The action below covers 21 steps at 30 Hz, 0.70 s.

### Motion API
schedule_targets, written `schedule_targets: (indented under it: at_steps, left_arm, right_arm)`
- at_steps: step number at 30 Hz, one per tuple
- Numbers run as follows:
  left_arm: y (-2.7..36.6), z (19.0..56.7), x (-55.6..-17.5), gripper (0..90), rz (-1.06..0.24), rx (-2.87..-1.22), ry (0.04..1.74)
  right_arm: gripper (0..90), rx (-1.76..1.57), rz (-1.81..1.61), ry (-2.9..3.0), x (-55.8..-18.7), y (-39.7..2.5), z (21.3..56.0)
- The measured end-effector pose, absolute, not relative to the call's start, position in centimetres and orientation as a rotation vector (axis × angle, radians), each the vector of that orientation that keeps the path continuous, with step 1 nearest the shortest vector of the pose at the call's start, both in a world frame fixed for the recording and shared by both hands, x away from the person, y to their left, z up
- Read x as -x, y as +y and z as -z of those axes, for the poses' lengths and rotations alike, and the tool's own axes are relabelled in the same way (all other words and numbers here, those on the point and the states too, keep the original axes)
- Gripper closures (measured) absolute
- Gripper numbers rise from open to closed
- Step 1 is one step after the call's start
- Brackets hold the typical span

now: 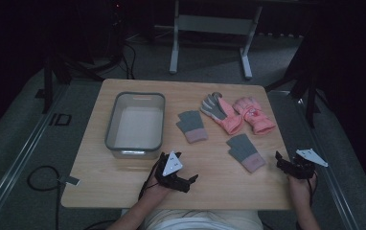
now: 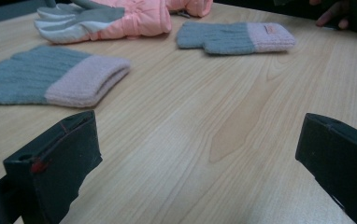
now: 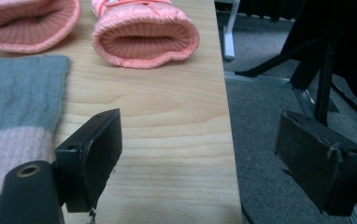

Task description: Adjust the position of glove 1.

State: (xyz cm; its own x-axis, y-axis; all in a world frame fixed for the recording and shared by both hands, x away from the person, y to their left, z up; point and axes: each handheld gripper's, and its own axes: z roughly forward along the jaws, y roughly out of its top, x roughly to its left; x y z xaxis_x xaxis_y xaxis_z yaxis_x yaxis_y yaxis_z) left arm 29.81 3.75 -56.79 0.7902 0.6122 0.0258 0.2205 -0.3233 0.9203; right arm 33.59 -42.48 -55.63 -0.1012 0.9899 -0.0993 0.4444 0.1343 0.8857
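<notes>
On the desk (image 1: 123, 182), a bin (image 1: 135, 123) sits at the left. Right of it lies a knit glove (image 1: 192, 126), with a second knit glove (image 1: 245, 152) nearer the front right. Behind them, two padded gloves (image 1: 221, 112) (image 1: 254, 115) lie side by side.

Wooden table (image 1: 123, 184) with bin (image 1: 135, 123), gloves (image 1: 229, 112)

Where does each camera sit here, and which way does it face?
High view: above the person's side, looking forward and down at the table; forearms and both tools show.
Left gripper view: on the left tool, jaws apart, facing the grey knit gloves.
Right gripper view: on the right tool, jaws apart, at the table's right edge, facing the pink gloves' cuffs.
Shared: both gripper views show pink and grey gloves.
</notes>
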Motion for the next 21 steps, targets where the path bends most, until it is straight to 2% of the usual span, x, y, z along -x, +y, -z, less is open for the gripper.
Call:
schedule_targets:
  at_steps: [13,21]
  left_arm:
    - [3.34,56.79,-29.54,1.5,-0.497,-1.928,0.629]
    - [3.66,56.78,-29.82,1.4,-0.454,-1.912,0.643]
  right_arm:
    - [15.3,-1.444,-0.882,1.693,-33.71,-42.64,55.66]
    - [13.7,-1.426,-0.883,1.731,-33.57,-42.04,55.58]
